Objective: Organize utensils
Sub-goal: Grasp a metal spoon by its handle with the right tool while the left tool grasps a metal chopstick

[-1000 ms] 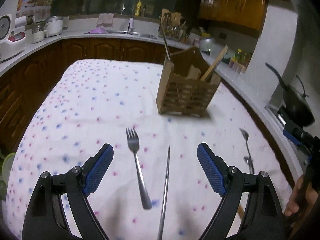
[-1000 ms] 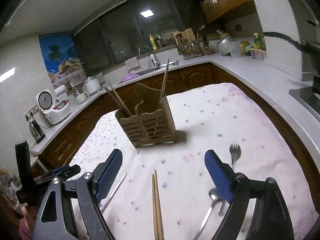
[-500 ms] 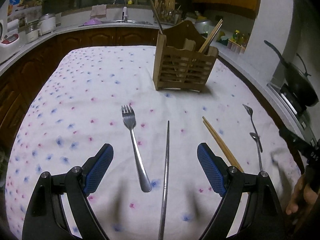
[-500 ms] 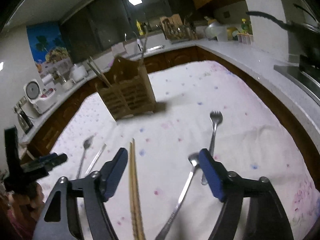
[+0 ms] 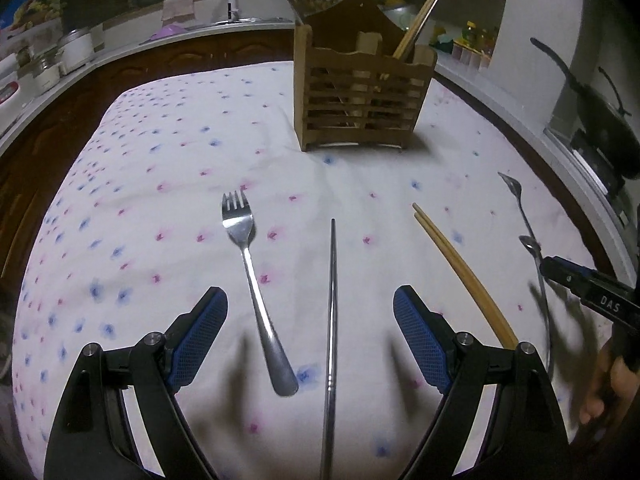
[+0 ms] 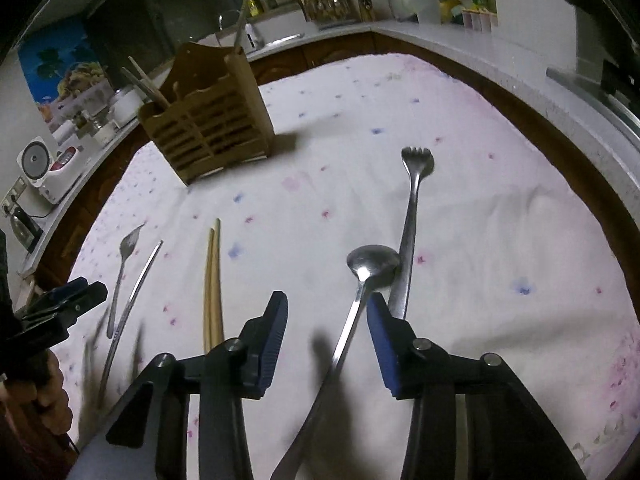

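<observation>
A wooden utensil caddy [image 5: 362, 92] stands on the flowered tablecloth, with chopsticks in it; it also shows in the right wrist view [image 6: 212, 124]. My left gripper [image 5: 310, 336] is open above a steel fork [image 5: 252, 280] and a steel chopstick [image 5: 331, 320]. Wooden chopsticks [image 5: 460, 272] lie to its right. My right gripper [image 6: 326, 340] is open and low over the handle of a steel spoon [image 6: 360, 292], which runs between its fingers. A second fork [image 6: 412, 216] lies just right of the spoon. Wooden chopsticks [image 6: 213, 280] lie left of the right gripper.
The table carries a white cloth [image 5: 180, 168] with pink and blue flowers. A counter [image 6: 460, 40] wraps around the table with a sink, a rice cooker [image 6: 44, 168], jars and a black pan [image 5: 600, 120] on the stove. The left gripper's body [image 6: 60, 308] shows at the left edge.
My right gripper has dropped lower and narrowed its opening around the spoon handle. My left gripper has tilted down and drawn closer over the fork and steel chopstick, still wide open.
</observation>
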`<state>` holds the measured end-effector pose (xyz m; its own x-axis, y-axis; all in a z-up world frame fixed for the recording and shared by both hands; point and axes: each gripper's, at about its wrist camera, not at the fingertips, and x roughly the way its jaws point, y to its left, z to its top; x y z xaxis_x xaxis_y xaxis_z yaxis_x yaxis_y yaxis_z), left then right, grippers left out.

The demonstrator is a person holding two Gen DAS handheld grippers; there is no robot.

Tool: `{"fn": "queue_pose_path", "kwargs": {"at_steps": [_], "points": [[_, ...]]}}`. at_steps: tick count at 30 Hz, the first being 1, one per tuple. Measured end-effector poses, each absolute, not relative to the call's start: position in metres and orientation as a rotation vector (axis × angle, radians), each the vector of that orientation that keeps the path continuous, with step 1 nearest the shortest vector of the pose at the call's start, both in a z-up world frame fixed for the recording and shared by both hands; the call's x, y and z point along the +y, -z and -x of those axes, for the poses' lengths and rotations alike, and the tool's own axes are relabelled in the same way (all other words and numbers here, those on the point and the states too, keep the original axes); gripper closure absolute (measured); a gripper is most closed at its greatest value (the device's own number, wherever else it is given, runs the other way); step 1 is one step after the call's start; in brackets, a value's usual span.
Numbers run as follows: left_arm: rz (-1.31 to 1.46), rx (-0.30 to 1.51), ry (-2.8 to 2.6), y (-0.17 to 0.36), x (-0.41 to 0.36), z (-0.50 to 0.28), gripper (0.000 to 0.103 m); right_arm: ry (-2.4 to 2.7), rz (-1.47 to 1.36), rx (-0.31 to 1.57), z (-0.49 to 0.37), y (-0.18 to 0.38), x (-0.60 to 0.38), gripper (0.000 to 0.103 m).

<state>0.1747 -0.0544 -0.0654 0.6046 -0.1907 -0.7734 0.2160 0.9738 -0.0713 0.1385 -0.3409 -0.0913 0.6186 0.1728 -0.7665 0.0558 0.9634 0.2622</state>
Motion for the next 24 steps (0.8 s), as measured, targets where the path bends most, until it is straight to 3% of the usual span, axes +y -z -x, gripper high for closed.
{"fn": "queue_pose_path", "kwargs": {"at_steps": [7,12,19,24], "points": [[-0.062,0.959,0.265,0.079,-0.064,-0.2,0.035,-0.063,-0.27,0.961,-0.154,0.104,-0.34,0.067],[-0.098,1.021,0.283,0.092,-0.072,-0.223,0.06,-0.054,-0.262,0.966,-0.163,0.106,-0.341,0.073],[-0.204,1.032,0.306,0.095,-0.094,-0.239,0.063,-0.06,-0.258,0.969,-0.171,0.106,-0.34,0.076],[-0.252,1.015,0.353,0.094,-0.103,-0.238,0.079,-0.068,-0.243,0.962,-0.175,0.108,-0.336,0.08]]}}
